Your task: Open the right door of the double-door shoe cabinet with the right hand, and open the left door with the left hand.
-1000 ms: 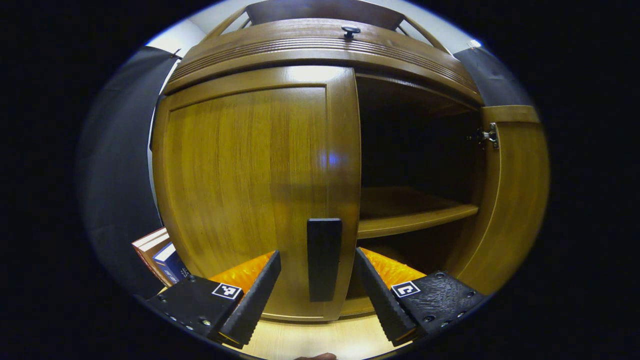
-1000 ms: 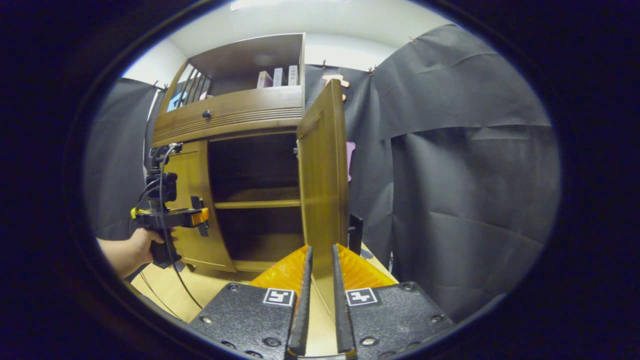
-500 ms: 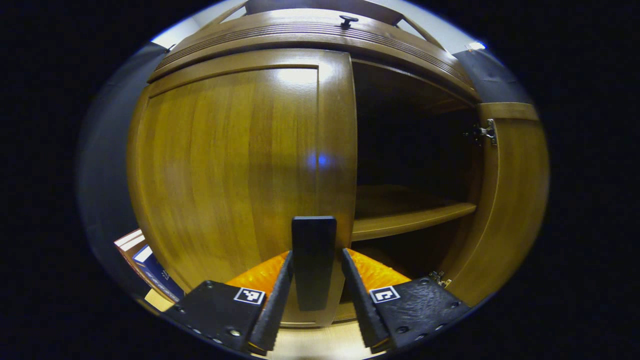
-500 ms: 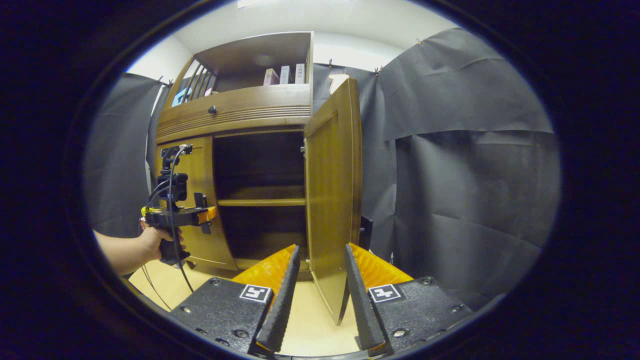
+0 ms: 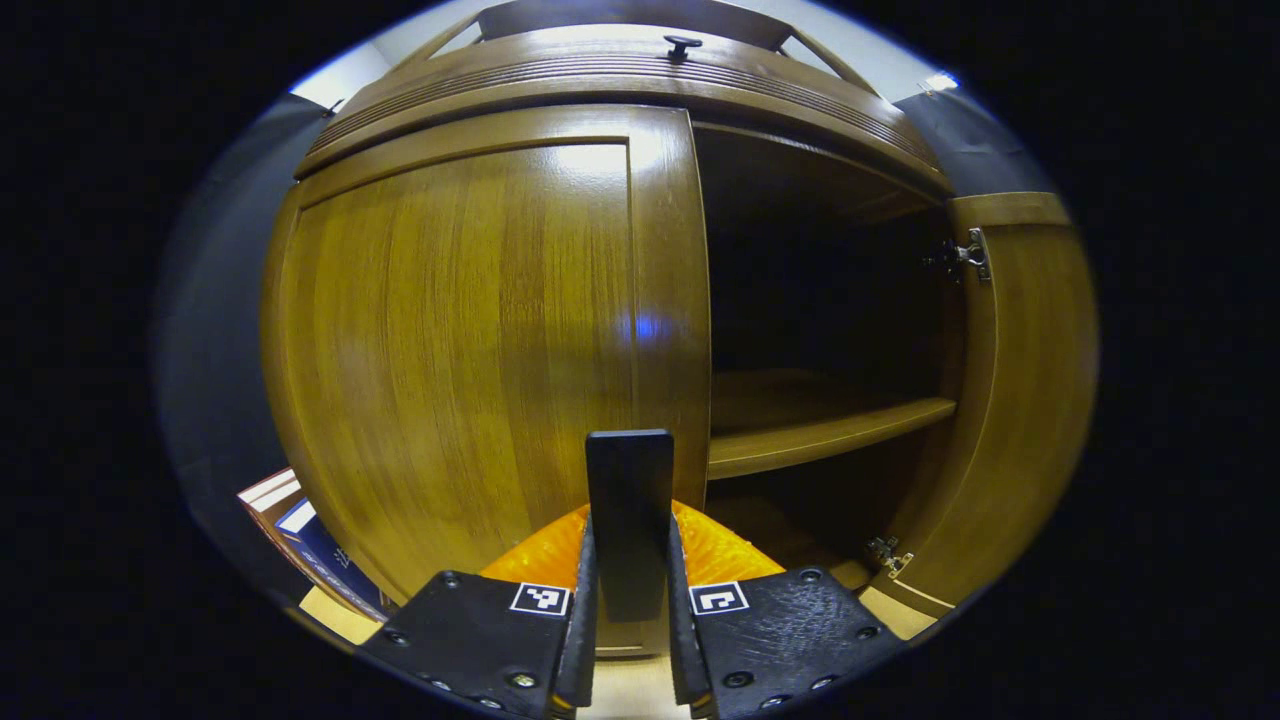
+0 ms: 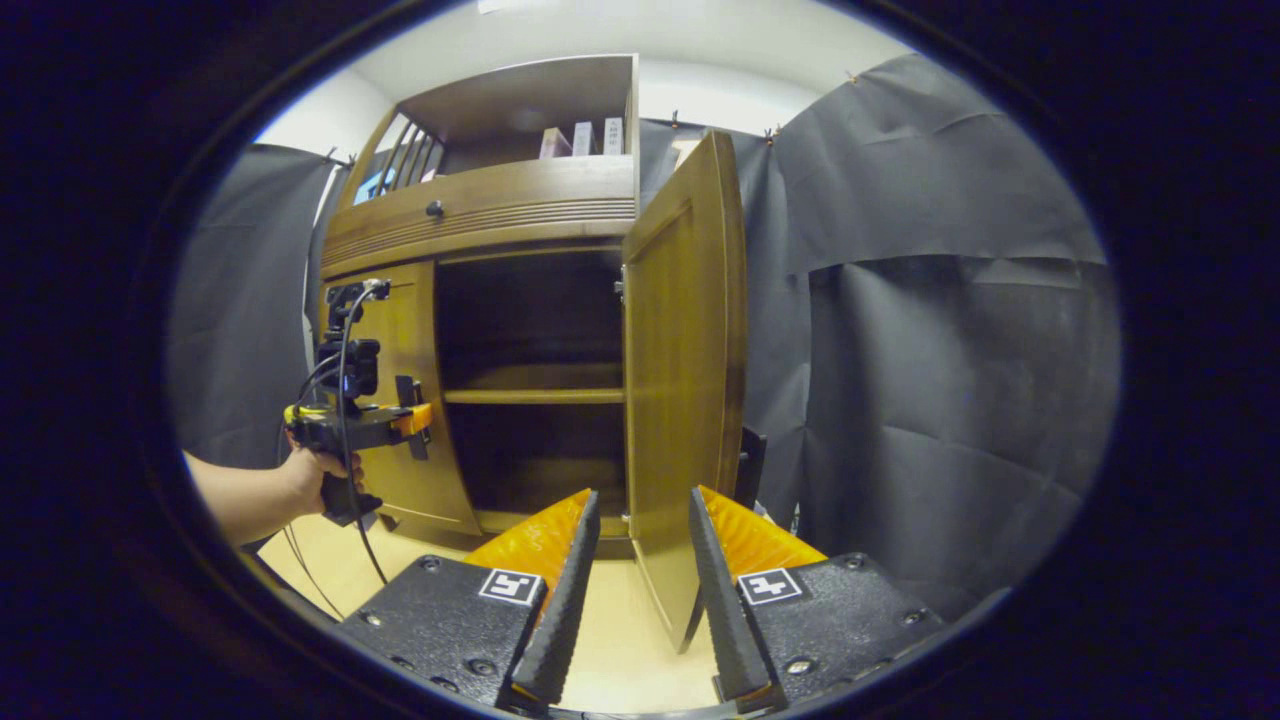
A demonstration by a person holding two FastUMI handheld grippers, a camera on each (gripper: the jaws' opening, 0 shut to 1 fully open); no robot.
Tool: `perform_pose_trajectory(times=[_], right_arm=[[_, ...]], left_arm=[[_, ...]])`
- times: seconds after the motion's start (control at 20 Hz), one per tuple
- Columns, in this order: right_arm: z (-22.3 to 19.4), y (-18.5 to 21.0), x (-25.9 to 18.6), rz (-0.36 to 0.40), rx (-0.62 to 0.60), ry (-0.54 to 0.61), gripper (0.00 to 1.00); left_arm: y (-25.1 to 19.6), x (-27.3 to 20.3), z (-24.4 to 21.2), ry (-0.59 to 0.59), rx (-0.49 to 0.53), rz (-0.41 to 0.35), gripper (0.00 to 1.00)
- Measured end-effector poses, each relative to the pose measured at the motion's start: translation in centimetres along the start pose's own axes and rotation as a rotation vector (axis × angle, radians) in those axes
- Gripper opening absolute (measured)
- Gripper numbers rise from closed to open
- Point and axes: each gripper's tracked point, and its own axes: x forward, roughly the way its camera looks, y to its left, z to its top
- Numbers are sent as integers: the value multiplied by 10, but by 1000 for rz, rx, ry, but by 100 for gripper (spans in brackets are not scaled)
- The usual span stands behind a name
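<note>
**A:** so where are we? The left gripper [image 5: 628, 640] has its fingers pinching the dark handle [image 5: 628, 520] of the left door [image 5: 470, 340], one finger on each side of it. That door looks shut, flush under the cabinet top. The right door [image 6: 685, 400] is swung wide open, its edge standing between the right gripper [image 6: 640, 590] fingers, which are spread and, far as I can tell, not touching the wood.

**B:** yep. In the right gripper view you can see the left gripper [image 6: 400, 425] held by a hand [image 6: 315, 480] up against the left door, off to the left of the right fingers. The shelf [image 5: 830, 435] inside sits past the left fingers, to their right.

**A:** what could go wrong, imo: the handle is slim and smooth-looking, so a pull straight back could slide the fingers off. Has to follow the hinge arc.

**B:** also the books [image 5: 310, 525] low to the left of the fingers might get bumped if the door swings wide.
</note>
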Motion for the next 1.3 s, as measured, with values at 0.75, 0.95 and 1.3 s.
perform_pose_trajectory(times=[0.75,0.95,1.3], right_arm=[[1,21,9,72,-16,-17,61],[6,28,13,104,-24,-24,72],[8,40,19,164,-40,-29,82]], left_arm=[[8,-63,-9,9,70,21,29],[14,-85,-12,11,67,40,29],[29,-118,-14,13,79,89,29]])
